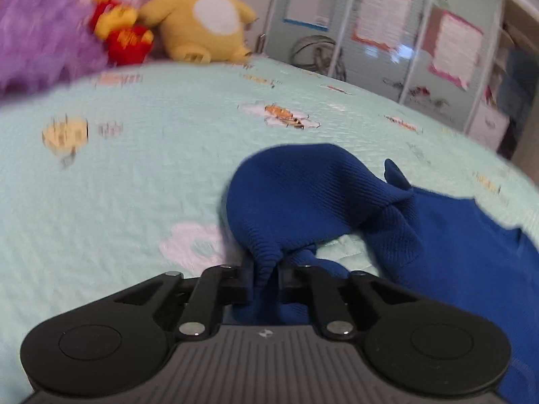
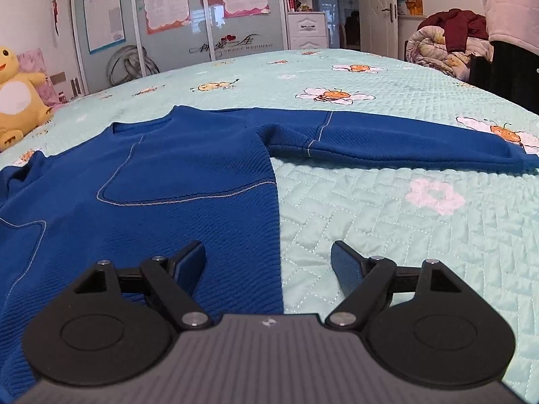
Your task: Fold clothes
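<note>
Left claw [image 1: 265,271] clenched on blue sweater [image 2: 175,181] sleeve cuff, lower centre of frame. Right claw [image 2: 268,262] released, straddling sweater side edge on bed [image 2: 387,229]. Risk: thin pinch slips mid-fold; uneven pull drags body askew.

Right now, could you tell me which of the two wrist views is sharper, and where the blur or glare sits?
Right wrist view: sharp on the blue sweater, with glare on the wardrobe doors. Left wrist view: motion-smeared on the yellow plush toy and bedspread; only the left gripper is crisp.
</note>
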The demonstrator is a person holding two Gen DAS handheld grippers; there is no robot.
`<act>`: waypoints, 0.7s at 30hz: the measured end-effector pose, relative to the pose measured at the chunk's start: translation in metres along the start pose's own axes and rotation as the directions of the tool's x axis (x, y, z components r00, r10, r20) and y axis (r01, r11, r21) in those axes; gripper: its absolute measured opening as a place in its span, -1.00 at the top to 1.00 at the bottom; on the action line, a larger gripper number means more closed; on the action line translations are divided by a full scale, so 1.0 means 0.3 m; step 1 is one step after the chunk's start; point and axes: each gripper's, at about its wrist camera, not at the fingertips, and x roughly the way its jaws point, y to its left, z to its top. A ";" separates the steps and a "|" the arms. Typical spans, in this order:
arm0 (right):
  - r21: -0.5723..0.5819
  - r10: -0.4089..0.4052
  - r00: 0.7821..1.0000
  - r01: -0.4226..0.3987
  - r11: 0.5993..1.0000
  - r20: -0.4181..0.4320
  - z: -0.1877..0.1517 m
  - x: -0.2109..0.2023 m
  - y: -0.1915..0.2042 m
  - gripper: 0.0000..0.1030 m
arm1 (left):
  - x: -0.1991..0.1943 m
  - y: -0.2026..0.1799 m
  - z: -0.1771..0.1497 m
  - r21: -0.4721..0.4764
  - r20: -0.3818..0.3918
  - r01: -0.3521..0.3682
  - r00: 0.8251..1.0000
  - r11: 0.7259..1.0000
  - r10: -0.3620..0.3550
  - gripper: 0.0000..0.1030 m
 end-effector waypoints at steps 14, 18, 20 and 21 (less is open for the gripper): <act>-0.015 -0.017 1.000 0.016 1.000 -0.006 -0.003 -0.003 0.004 -0.58 | -0.169 0.026 0.039 0.267 0.566 -0.602 0.730 0.752 0.384 0.25; -0.022 -0.027 1.000 0.027 0.999 -0.008 -0.003 -0.004 0.009 -0.58 | -0.123 0.150 0.090 0.169 0.341 -0.441 0.865 0.881 0.368 0.22; -0.026 -0.032 0.999 0.032 0.999 -0.008 -0.003 -0.004 0.011 -0.58 | -0.109 0.205 0.107 0.112 0.302 -0.435 0.872 0.894 0.386 0.19; -0.028 -0.034 0.999 0.034 0.999 -0.009 -0.004 -0.005 0.012 -0.58 | -0.103 0.214 0.105 0.119 0.297 -0.443 0.870 0.889 0.394 0.19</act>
